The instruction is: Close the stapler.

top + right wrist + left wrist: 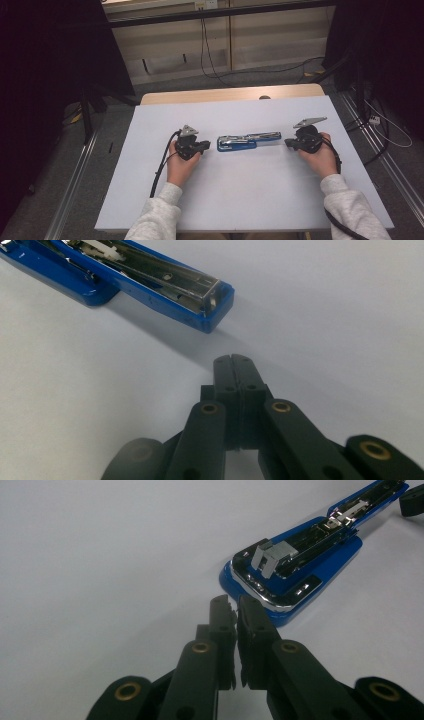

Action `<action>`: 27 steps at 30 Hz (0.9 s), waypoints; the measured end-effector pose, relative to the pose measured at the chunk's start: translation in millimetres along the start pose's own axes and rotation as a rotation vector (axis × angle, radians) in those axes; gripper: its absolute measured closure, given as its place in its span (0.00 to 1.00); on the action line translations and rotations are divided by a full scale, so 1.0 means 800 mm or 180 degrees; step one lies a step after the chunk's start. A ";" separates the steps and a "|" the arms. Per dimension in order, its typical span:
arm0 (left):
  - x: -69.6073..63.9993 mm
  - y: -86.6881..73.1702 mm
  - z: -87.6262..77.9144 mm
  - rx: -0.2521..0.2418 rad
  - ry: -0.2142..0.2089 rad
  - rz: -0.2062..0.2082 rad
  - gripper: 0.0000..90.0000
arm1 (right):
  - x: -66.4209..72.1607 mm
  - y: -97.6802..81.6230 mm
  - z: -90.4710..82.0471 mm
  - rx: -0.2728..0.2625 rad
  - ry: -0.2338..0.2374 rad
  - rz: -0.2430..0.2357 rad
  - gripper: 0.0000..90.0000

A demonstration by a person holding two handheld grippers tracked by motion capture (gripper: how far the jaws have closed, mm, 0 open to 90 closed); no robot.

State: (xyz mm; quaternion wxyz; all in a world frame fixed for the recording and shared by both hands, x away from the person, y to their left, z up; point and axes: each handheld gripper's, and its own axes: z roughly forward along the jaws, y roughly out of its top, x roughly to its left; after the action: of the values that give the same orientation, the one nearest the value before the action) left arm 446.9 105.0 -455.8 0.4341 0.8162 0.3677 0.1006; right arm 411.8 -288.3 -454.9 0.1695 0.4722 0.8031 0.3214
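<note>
**Stapler lies opened flat between two closed, empty grippers**

A white table (250,190) is seen from above, and the blue stapler (248,140) at its middle serves as the landmark. The stapler is swung open and laid out flat, so that its blue base and its metal staple channel form one long line across the table.

The left gripper (206,145) is held just beside the stapler's wider, base end, apart from it. In the left gripper view its jaws are brought together with only a hairline gap, and nothing is held between them (236,611); the stapler's chromed hinge end (292,570) is seen just beyond the tips.

The right gripper (287,143) is placed just beside the stapler's narrow far end, also without contact. Its jaws are pressed fully together on nothing (233,365), with the channel's open end (207,300) close ahead.

The step in hand is judged to be the approach, with no grasp yet made. For the next move, the jaws would need to be reopened and set around the stapler's ends, probably one end steadied while the other is folded or loaded.
</note>
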 end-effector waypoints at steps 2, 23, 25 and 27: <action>-0.004 0.004 0.005 0.0046 0.0000 0.0068 0.96 | 0.001 0.001 0.004 0.0005 0.0001 -0.0016 1.00; -0.012 0.014 0.031 0.0270 -0.0013 0.0086 0.97 | 0.005 0.012 0.007 -0.0084 0.0036 -0.0094 1.00; -0.010 0.014 0.033 0.0300 0.0013 0.0098 0.97 | 0.006 0.013 0.007 -0.0098 0.0042 -0.0112 1.00; -0.008 0.012 0.034 0.0325 0.0025 0.0098 0.97 | 0.006 0.013 0.007 -0.0102 0.0044 -0.0121 1.00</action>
State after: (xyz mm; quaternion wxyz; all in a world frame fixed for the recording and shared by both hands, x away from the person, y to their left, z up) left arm 460.2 79.8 -463.7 0.3889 0.8425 0.3615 0.0916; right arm 419.3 -278.5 -451.7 0.1776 0.4520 0.8078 0.3342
